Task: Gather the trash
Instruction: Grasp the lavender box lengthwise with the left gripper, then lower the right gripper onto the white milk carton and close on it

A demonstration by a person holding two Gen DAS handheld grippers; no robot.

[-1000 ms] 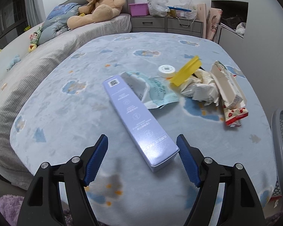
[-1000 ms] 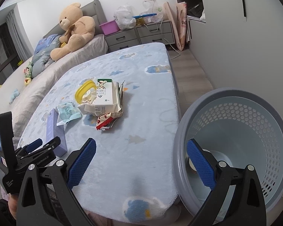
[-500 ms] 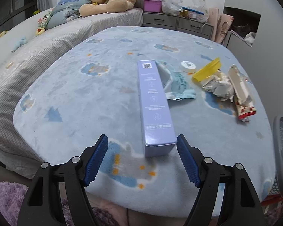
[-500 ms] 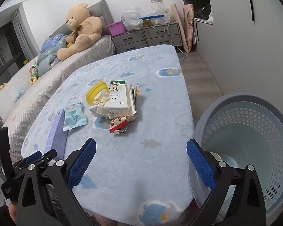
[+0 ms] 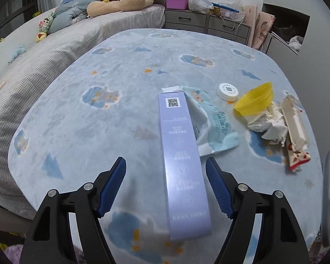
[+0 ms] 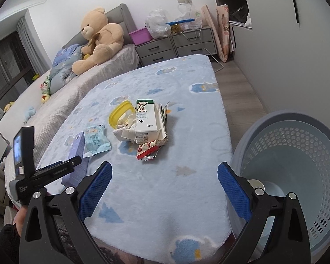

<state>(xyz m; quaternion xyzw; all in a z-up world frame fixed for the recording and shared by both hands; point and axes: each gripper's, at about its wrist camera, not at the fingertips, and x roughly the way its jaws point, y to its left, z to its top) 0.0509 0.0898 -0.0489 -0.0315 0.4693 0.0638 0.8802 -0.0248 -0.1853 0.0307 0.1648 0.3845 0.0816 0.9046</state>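
Note:
A long lilac box (image 5: 182, 162) lies on the blue blanket, its near end between the open fingers of my left gripper (image 5: 166, 187), which does not touch it. A pale blue wet-wipe packet (image 5: 211, 123) lies beside it. Further right are a white cap (image 5: 227, 91), a yellow lid (image 5: 254, 99), crumpled paper (image 5: 266, 123) and a milk carton (image 6: 146, 118) over a red-and-white wrapper (image 6: 147, 150). My right gripper (image 6: 165, 189) is open and empty above the blanket's front edge, next to the grey perforated trash basket (image 6: 297, 167). The lilac box also shows in the right wrist view (image 6: 76, 156).
The blanket covers a bed end (image 6: 165, 189). A large teddy bear (image 6: 99, 41) and small toys sit on the grey bed to the left. Grey drawers (image 6: 176, 44) with bags stand at the back. A white wall lies to the right of the basket.
My left gripper has moved forward, so the lilac box's near end now lies between its fingers. The right gripper has drifted slightly left and stays open.

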